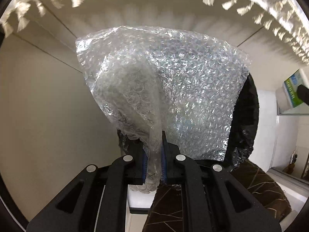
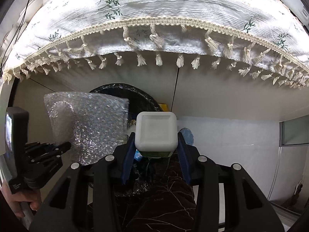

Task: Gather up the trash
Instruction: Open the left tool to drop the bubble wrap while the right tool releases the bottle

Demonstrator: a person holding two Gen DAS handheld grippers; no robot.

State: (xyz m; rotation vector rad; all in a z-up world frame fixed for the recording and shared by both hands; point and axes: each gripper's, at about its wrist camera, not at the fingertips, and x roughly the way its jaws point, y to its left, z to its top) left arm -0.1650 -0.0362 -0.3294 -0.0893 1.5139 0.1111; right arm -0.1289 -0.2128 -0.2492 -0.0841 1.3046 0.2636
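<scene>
Left hand-held gripper pinches bubble wrap at its 6 o'clock edge: light, floppy, slippery. Right hand-held gripper clamps a rigid white bottle.

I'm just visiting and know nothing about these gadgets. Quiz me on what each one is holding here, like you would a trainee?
1. True or false: the left gripper is clamped on bubble wrap.
2. The right gripper holds: A) a cup B) a white plastic bottle C) nothing.
3. What dark item lies behind both pieces of trash?

Key: 1 true; 2 B; 3 a black bin bag.
</scene>
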